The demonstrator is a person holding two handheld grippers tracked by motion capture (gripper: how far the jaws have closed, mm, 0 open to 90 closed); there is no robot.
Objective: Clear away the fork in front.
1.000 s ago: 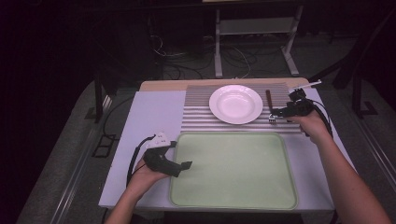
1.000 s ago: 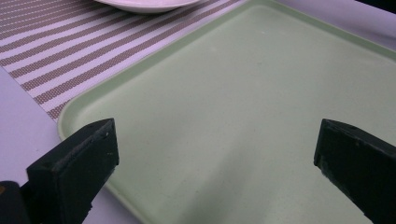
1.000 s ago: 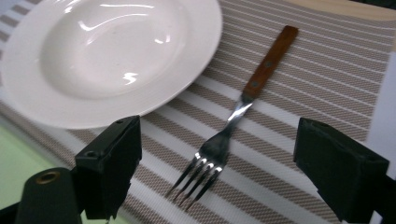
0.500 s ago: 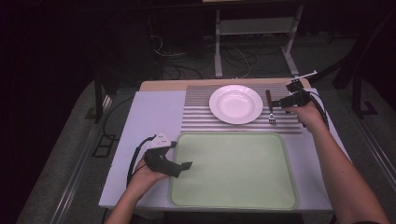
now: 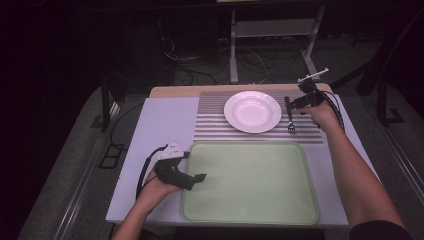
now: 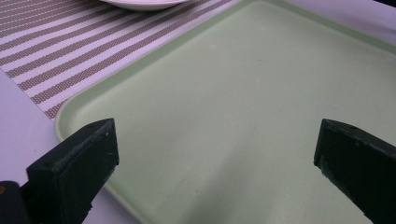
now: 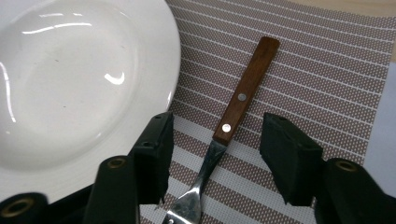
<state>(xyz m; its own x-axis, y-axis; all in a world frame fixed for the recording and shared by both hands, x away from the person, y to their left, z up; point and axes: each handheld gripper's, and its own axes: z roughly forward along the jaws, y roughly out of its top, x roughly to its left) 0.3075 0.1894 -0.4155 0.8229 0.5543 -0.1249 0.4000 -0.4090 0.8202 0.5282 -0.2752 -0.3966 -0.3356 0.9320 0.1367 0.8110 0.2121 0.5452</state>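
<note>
Wooden-handled metal fork [image 7: 233, 116] lies flat on brown-and-white striped placemat [image 7: 327, 70], just beside round white plate [image 7: 70, 79]. Right gripper [image 7: 215, 156] straddles fork neck, jaws just closing, pads not touching it. Left gripper [image 6: 215, 154] wide open, holding nothing, above pale green plastic tray [image 6: 243, 93].

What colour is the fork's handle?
Reddish-brown wood with two small silver rivets; the fork shows best in the right gripper view.

The pale table [image 5: 160, 125] bears a striped mat [image 5: 215, 125] (far side) and a green tray [image 5: 250, 180].
</note>
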